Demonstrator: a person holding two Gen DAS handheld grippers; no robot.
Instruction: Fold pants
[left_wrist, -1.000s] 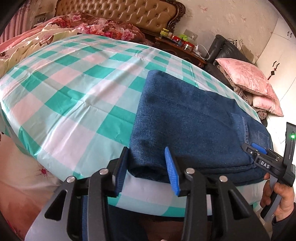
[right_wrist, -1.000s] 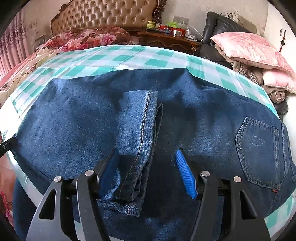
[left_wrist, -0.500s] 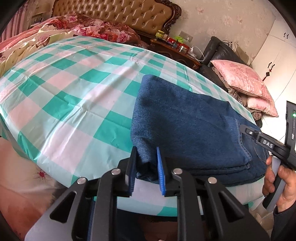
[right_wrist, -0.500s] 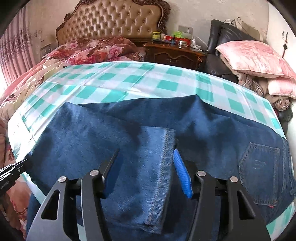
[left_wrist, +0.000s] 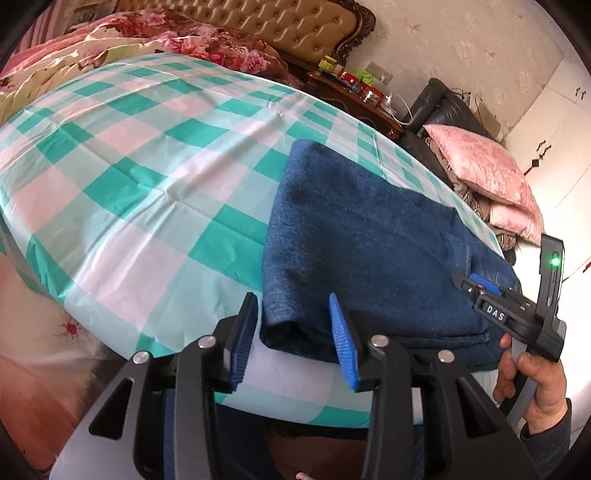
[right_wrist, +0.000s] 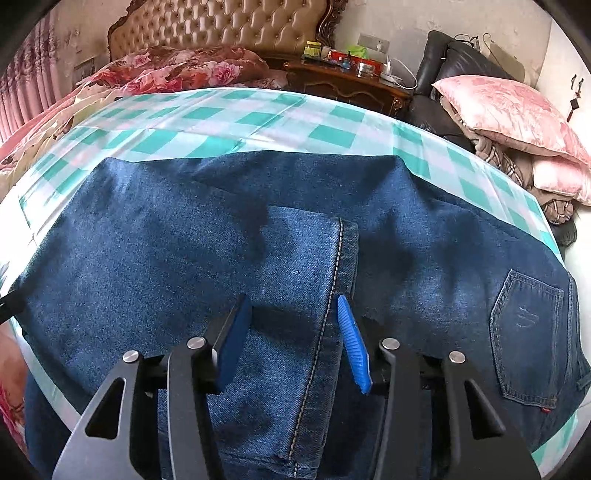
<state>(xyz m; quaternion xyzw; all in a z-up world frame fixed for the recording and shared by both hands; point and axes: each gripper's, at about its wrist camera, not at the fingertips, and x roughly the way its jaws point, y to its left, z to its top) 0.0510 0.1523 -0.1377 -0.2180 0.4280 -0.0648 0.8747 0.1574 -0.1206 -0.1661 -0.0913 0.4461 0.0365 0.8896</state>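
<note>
**Claws spread around the folded jeans**

Left view: left claw (left_wrist: 291, 334) gapes astride the jeans' (left_wrist: 369, 240) folded corner, lower centre, apparently letting it settle on the counter (left_wrist: 129, 177).

Right view: right claw (right_wrist: 293, 334) parted over the hem (right_wrist: 332, 295), mid-frame, gripping nothing.

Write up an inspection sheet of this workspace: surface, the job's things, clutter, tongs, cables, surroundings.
Surface: checked tablecloth, teal, pink and white, creased.
Job's things: jeans lie folded across it; hemmed leg end rests on top, back pocket faces up.
Clutter: nothing seen on the cloth beyond the jeans.
Tongs: left tongs open, straddling the folded corner without pinching it; right tongs open around the leg end's stitched edge.
Cables: white cord on the nightstand; none on the cloth.
Surroundings: tufted headboard, floral bedding, pink pillow, dark chair.
</note>
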